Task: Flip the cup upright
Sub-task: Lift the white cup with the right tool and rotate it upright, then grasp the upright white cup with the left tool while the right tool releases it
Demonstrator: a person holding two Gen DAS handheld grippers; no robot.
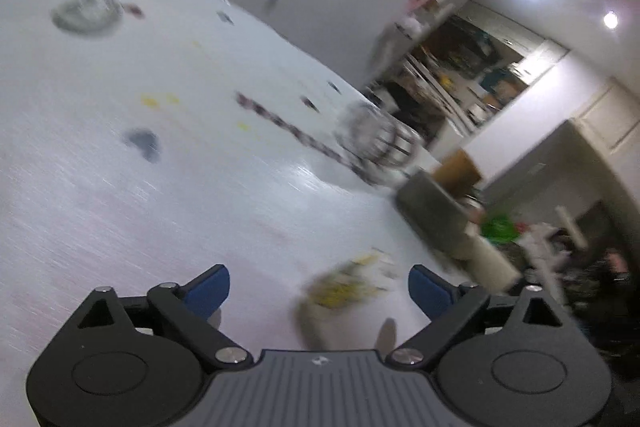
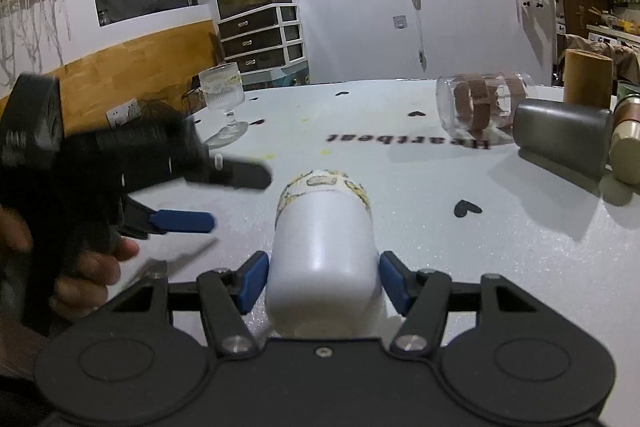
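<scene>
One word is showing legibly: "Heartbeat" (image 2: pixel 408 141), printed in dark letters on the white table (image 2: pixel 400 187). In the right wrist view it is reading upside down, lying toward the table's far right corner, just in front of the clear jar (image 2: pixel 480 105) lying on its side. In the left wrist view the same print is showing only as a blurred streak (image 1: pixel 304 139).

Cup (image 2: pixel 324 251) smooth white plastic, slight sheen; goblet (image 2: pixel 222 95) ribbed clear glass; jar (image 2: pixel 480 103) clear glass; table (image 2: pixel 420 227) matt white, faintly grainy; pads (image 2: pixel 252 281) blue, rubbery-looking.
</scene>
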